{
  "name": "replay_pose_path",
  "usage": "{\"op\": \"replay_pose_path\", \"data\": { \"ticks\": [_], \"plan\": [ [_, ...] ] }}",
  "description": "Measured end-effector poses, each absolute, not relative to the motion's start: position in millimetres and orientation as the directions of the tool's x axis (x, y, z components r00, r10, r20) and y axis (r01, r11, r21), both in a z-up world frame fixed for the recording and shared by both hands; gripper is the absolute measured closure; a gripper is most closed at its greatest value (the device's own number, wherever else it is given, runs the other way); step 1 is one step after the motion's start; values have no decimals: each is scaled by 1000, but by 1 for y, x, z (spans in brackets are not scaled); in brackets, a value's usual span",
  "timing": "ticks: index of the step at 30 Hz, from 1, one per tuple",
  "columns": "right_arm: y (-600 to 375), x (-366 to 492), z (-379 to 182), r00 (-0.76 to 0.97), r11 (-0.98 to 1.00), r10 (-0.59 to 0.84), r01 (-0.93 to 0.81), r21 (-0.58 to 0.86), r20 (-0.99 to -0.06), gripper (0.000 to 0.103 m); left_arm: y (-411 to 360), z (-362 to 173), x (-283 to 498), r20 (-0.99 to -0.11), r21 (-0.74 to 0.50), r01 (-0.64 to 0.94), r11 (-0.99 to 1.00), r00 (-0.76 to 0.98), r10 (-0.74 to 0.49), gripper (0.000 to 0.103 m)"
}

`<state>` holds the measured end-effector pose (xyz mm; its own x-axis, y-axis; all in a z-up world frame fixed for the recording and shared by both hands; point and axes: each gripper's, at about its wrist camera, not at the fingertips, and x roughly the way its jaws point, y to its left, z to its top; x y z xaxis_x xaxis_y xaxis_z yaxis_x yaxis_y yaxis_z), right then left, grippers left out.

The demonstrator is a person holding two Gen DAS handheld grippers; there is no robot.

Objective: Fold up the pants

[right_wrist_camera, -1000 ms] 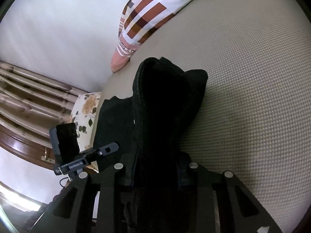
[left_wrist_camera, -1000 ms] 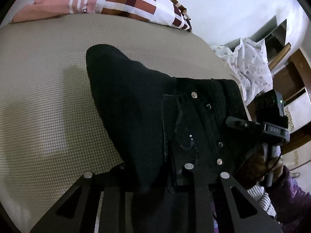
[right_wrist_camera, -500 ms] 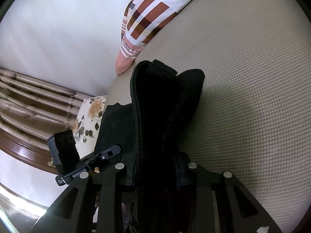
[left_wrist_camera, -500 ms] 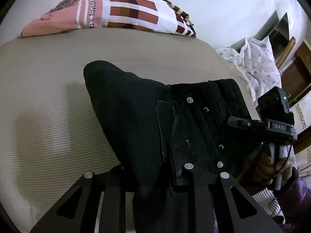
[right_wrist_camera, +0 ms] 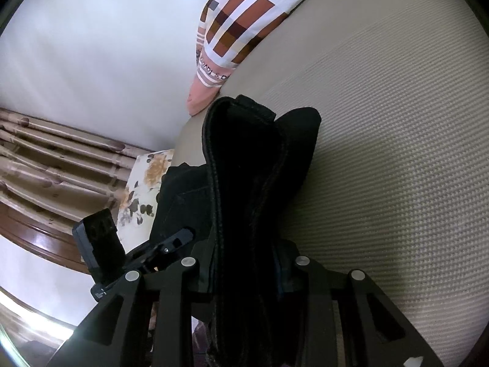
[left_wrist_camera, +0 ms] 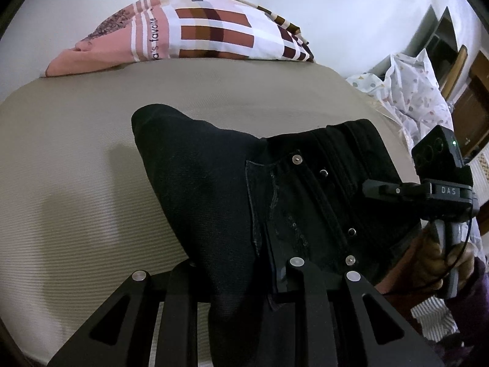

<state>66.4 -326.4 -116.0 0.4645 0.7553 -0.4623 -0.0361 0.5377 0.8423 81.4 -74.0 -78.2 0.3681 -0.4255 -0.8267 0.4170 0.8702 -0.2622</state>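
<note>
Two grippers share one load: the black jeans, pinched at the near edge and raised over the beige mattress, far end drooping toward it. On the left, the left gripper has its fingers pressed on a bunched thickness of denim beside the riveted pocket. That grip, I judge, keeps the waistband end taut so the fold line stays straight. Further right, the right gripper clamps the doubled fabric edge-on, layers stacked between its fingers, probably to carry both legs over together. A patchwork pillow lies at the mattress head, well apart from the jeans. No container shows in either view. The fold looks partly made, with the laying-down not yet done.
</note>
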Motion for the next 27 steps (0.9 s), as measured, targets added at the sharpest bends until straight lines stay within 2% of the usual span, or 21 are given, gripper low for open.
{"op": "replay_pose_path", "data": {
  "ticks": [27],
  "plan": [
    [-269,114,-98,411,477,814,-69,876,-410,77,-8,-44,113,-802,-242,324,914,463,-377,81]
  ]
}}
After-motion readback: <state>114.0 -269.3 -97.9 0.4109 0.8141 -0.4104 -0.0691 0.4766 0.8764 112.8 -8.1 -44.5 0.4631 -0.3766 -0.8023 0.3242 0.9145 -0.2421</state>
